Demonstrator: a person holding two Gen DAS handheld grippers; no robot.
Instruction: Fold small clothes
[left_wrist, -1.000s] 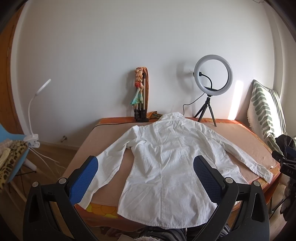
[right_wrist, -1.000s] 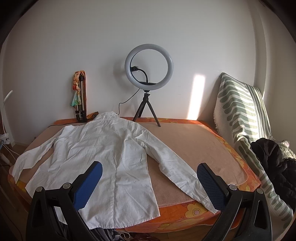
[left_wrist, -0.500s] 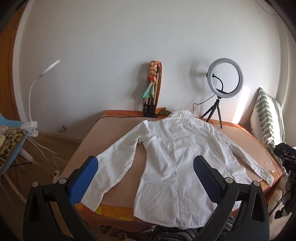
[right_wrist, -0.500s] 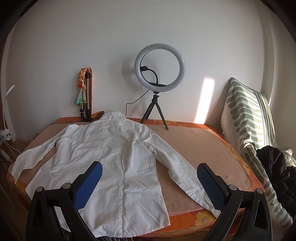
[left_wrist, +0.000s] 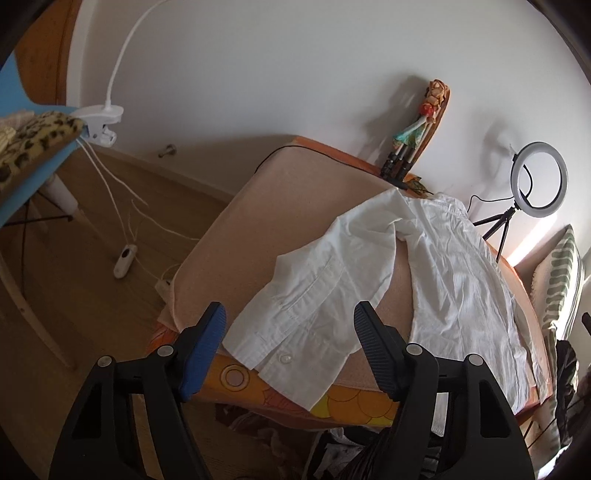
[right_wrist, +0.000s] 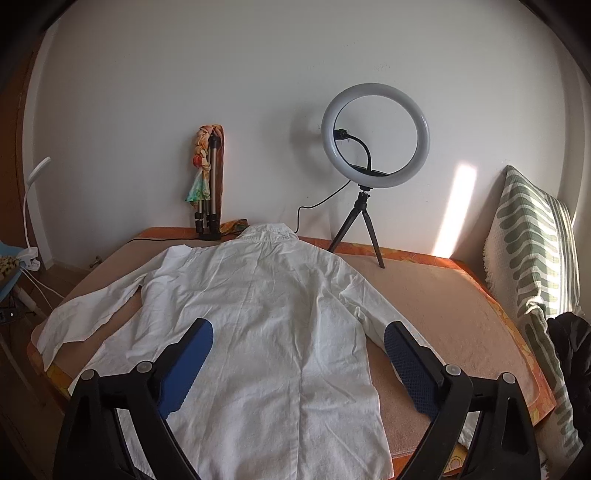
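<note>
**A:** Where was the shirt?

**B:** The white shirt (right_wrist: 258, 332) lay back-up and spread flat on the bed (right_wrist: 443, 306), collar toward the wall, both sleeves out to the sides. The left sleeve's cuff (left_wrist: 291, 343) hung at the bed's near corner.

**A:** And the tongs?

**B:** The left tongs (left_wrist: 288, 347) were closing with the cuff between the pads, though the pads did not press the cloth yet, so nothing was held. The right tongs (right_wrist: 299, 354) were also narrowing, released, hovering over the lower back of the shirt.

**A:** What could have gone wrong?

**B:** I'd judge the left pads might have caught only the top layer of the cuff, or nipped the bed cover beneath. A pull from there could have dragged the whole shirt askew, since nothing pinned the body. The cuff could also have slid off the edge.

**A:** Any writing?

**B:** None readable; the ring light (right_wrist: 375, 136) and the shirt showed no label.
</note>
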